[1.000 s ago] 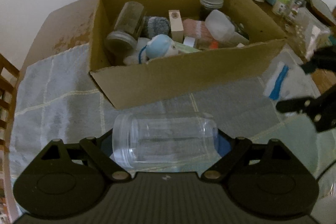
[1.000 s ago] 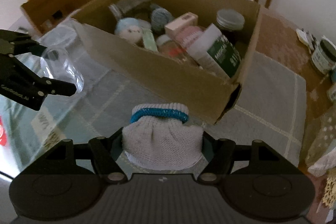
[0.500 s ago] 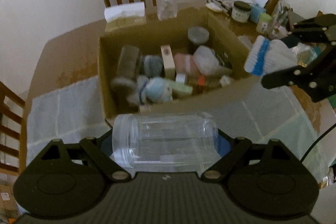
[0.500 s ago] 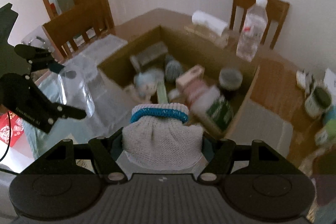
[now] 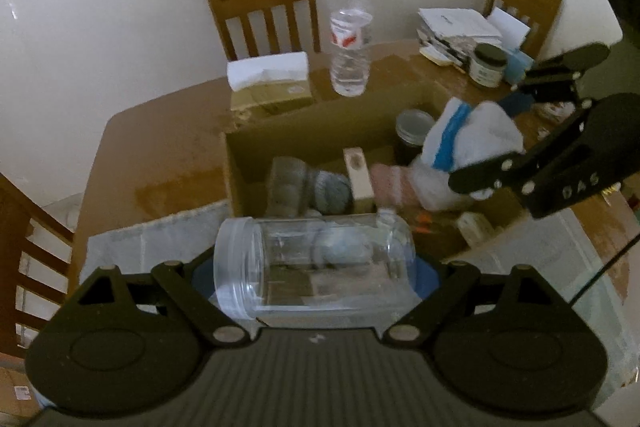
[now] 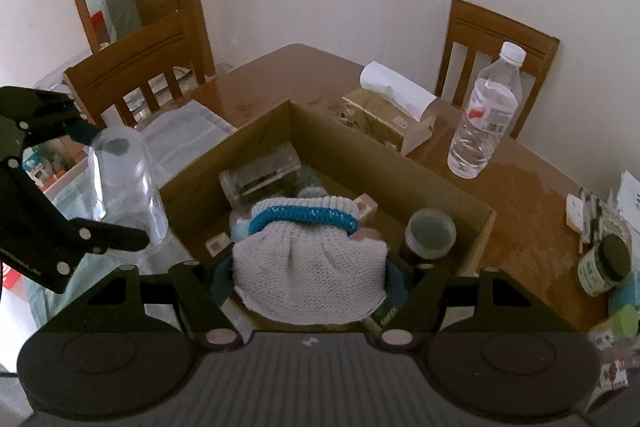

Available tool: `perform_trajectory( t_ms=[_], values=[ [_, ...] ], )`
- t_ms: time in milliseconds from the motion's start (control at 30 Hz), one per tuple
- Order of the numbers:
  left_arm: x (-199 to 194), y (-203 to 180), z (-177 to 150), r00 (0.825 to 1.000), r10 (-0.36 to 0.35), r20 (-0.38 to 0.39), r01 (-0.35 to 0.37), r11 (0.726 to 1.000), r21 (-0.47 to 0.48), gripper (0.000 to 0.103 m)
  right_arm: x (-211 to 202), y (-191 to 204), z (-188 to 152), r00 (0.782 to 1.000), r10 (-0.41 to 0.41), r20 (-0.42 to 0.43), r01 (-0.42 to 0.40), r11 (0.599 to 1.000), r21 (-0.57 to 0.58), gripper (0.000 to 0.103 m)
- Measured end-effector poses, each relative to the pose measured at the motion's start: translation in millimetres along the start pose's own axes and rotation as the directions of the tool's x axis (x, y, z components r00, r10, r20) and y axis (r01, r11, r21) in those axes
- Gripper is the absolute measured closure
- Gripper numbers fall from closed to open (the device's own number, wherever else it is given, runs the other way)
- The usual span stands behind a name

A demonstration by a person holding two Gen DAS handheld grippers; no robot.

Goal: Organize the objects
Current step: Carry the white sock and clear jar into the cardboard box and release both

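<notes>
Left gripper clamps clear, lidless plastic jar crosswise, above near edge of open cardboard box. Jar: light, stiff, slick; grip mid-body. Right gripper pinches white knitted glove with blue band over box interior. Soft, light; bunch the fabric.

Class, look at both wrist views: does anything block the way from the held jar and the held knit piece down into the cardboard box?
Nothing visible does. The clear jar and knit piece hang over the open-topped cardboard box, which already holds many items.
</notes>
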State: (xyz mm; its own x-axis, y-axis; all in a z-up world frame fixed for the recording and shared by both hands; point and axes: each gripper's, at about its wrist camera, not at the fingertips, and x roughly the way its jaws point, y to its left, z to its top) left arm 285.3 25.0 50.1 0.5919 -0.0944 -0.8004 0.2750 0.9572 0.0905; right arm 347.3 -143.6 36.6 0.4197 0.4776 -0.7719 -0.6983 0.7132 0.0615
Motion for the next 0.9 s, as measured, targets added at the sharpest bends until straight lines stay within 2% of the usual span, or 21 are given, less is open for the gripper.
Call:
perform_trajectory(
  t_ms=[100, 267, 333, 467, 900],
  values=[
    [6.0, 8.2, 9.2, 1.000, 0.013, 0.001, -0.013, 1.000, -0.010, 0.012, 14.0, -1.8, 7.0, 1.000, 0.001, -0.011, -0.001, 1.000, 0.004, 0.026],
    [17.1, 18.7, 24.6, 1.000, 0.025, -0.006, -0.025, 0.999, -0.030, 0.012, 32.9, -5.3, 13.4, 0.999, -0.008, -0.034, 0.008, 1.000, 0.017, 0.013],
    [21.4, 21.2, 31.0, 1.000, 0.025, -0.004, -0.025, 0.999, -0.042, 0.012, 34.4, -6.1, 13.2, 0.999, -0.015, -0.037, 0.016, 1.000, 0.015, 0.012],
    [29.2, 23.0, 42.5, 1.000, 0.026, 0.000, -0.026, 0.999, -0.047, 0.012, 28.1, -7.0, 7.8, 0.999, -0.023, -0.032, 0.023, 0.999, 0.023, 0.000],
    [62.4, 18.2, 85.7, 1.000, 0.004, -0.011, -0.004, 0.999, -0.034, 0.012, 3.4, 0.8, -10.4, 0.997, -0.051, -0.057, 0.054, 0.997, 0.056, 0.000]
  ],
)
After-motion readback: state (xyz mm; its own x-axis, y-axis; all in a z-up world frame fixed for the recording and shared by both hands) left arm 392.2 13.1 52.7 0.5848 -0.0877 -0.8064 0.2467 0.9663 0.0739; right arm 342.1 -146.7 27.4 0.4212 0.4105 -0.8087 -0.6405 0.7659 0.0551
